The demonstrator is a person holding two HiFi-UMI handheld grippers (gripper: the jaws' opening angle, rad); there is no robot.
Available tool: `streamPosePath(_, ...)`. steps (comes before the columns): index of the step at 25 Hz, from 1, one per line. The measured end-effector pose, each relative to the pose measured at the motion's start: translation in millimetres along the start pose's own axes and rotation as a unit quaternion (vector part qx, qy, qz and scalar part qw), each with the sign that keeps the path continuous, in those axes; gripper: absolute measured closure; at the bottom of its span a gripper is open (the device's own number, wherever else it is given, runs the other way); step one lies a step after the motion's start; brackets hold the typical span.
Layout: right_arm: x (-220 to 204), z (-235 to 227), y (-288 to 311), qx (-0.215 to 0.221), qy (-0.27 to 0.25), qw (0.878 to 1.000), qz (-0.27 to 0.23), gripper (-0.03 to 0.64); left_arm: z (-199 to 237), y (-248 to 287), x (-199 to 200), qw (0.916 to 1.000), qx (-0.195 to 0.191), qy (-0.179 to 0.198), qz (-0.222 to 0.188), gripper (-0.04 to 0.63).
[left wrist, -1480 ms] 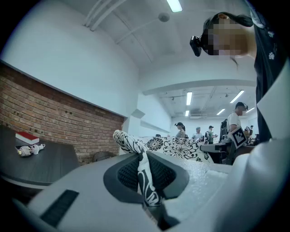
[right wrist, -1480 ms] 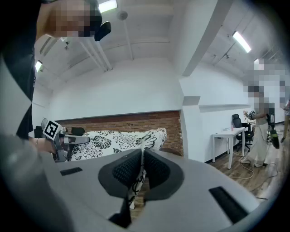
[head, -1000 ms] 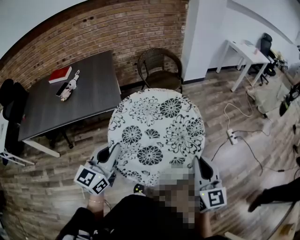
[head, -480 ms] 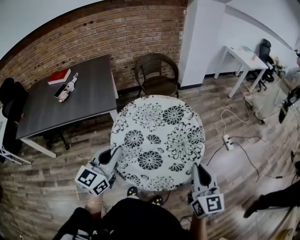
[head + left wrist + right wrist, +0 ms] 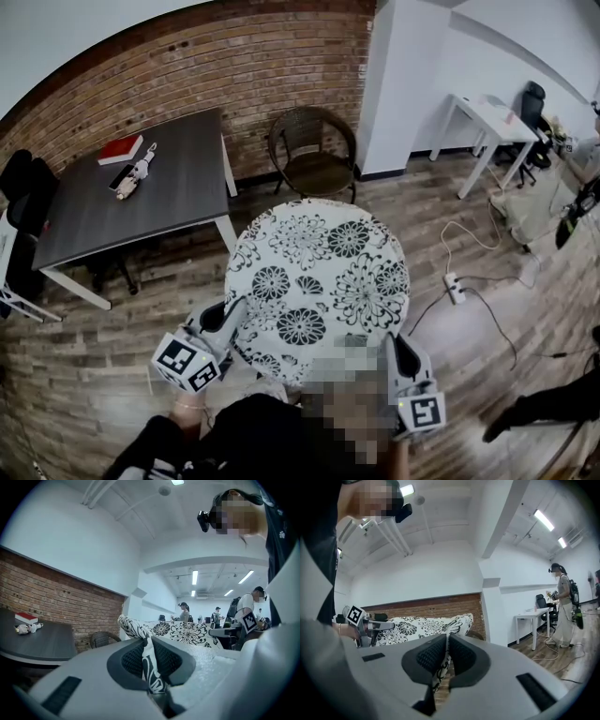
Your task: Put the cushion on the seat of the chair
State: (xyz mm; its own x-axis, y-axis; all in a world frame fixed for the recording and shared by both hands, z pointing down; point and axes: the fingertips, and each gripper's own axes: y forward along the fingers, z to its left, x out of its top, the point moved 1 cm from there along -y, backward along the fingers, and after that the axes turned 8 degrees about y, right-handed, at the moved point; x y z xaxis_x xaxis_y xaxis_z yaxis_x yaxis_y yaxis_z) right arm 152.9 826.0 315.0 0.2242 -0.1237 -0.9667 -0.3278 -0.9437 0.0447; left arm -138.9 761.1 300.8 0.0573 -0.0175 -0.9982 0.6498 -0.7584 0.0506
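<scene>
A round white cushion (image 5: 319, 277) with a black flower print hangs level in mid-air in front of me. My left gripper (image 5: 232, 316) is shut on its near left edge, and the cloth (image 5: 149, 660) shows pinched between the pads. My right gripper (image 5: 396, 345) is shut on the near right edge of the cushion (image 5: 440, 665). A brown wicker chair (image 5: 313, 150) stands beyond the cushion against the brick wall, its seat (image 5: 319, 172) bare.
A dark table (image 5: 131, 202) stands to the left of the chair, with a red book (image 5: 121, 149) and a small toy (image 5: 134, 177) on it. A white pillar (image 5: 398, 75) rises right of the chair. A white desk (image 5: 492, 117) and cables (image 5: 469, 272) lie at the right.
The cushion and both grippers have shifted a little lower in the head view, and the chair now shows whole beyond the cushion's far edge.
</scene>
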Motion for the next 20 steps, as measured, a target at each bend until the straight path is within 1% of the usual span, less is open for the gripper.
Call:
streamPosePath(4, 0, -2, -1, -0.003, 0.001, 1.0, -0.001, 0.597, 3, 3, -1, 1.0, 0.002, -0.004, 0.0, 0.581)
streamPosePath(8, 5, -9, 4, -0.01, -0.001, 1.0, -0.003, 0.597, 5, 20, 1, 0.9999, -0.009, -0.01, -0.006, 0.581)
streamPosePath(12, 11, -24, 10, -0.03, -0.011, 0.999, -0.011, 0.597, 12, 48, -3, 0.9994, -0.029, -0.015, -0.012, 0.581)
streamPosePath(15, 16, -37, 18, -0.047, -0.013, 0.999, -0.018, 0.597, 18, 71, 0, 0.9986, -0.044, -0.019, -0.025, 0.581)
streamPosePath(18, 27, -46, 34, -0.056, -0.018, 0.998, -0.023, 0.597, 28, 97, 7, 0.9979, -0.052, -0.014, -0.035, 0.581)
streamPosePath(20, 33, -52, 47, -0.058, -0.02, 0.998, -0.024, 0.597, 36, 113, 8, 0.9977, -0.055, -0.017, -0.036, 0.581)
